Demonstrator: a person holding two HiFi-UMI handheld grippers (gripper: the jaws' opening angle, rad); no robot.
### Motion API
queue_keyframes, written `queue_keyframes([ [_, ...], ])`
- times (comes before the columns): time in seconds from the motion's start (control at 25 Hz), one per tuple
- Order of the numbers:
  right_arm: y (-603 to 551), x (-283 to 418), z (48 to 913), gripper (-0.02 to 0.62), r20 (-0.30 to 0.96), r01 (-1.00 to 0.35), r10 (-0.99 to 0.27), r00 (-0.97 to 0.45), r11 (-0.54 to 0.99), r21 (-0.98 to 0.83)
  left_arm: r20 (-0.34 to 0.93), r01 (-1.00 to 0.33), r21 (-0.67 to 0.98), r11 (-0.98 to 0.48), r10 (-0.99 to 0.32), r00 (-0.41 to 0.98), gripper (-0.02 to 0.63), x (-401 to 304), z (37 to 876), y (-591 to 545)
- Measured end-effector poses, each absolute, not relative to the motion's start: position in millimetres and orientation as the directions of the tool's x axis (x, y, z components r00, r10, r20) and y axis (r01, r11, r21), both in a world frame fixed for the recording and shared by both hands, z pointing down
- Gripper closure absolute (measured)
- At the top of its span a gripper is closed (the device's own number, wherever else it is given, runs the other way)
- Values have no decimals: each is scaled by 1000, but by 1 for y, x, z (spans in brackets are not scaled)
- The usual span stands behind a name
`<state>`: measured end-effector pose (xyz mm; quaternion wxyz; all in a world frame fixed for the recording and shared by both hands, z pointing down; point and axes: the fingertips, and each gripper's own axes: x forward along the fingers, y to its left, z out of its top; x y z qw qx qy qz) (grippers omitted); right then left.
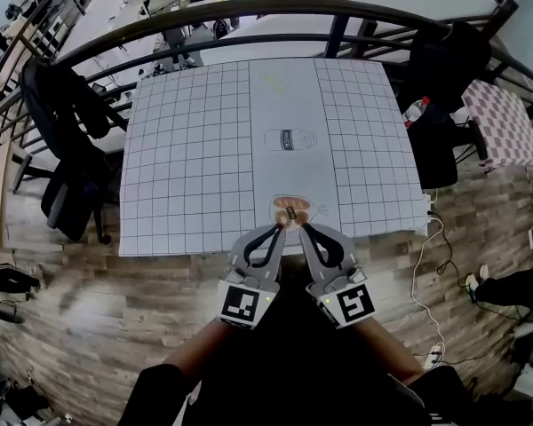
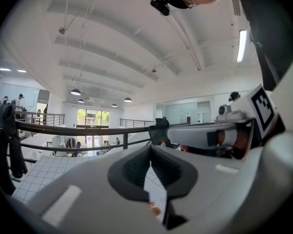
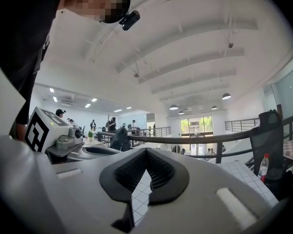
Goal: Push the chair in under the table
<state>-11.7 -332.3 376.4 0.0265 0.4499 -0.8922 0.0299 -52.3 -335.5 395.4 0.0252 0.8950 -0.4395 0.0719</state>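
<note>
Table (image 1: 186, 149) covered by white grid sheet (image 1: 355, 149), plain strip (image 1: 284, 176) down the middle. On strip: bottle shape (image 1: 290, 139) lying sideways mid-table, orange-brown round item (image 1: 291, 209) at near edge; printed or real, can't tell

Bright, even daylight; sharp centre; strong fisheye bending at edges.

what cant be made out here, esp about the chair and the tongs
1. Which chair is meant: head view shows a left chair and a right chair, both mostly under dark clothing, neither touched.
2. Orange thing at the table edge: too small, partly covered by the left tongs and right tongs; print or object, unclear.
3. Floor beside the table: both gripper views, blocked by the tongs' own bodies.
</note>
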Motion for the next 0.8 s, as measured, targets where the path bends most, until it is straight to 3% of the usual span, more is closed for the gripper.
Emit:
queue_keyframes([
  [0.8, -324, 1, 378, 597, 56, -823, -823, -566, 567, 14, 137, -775, -15, -632, -769, 625, 595, -36, 400, -326],
])
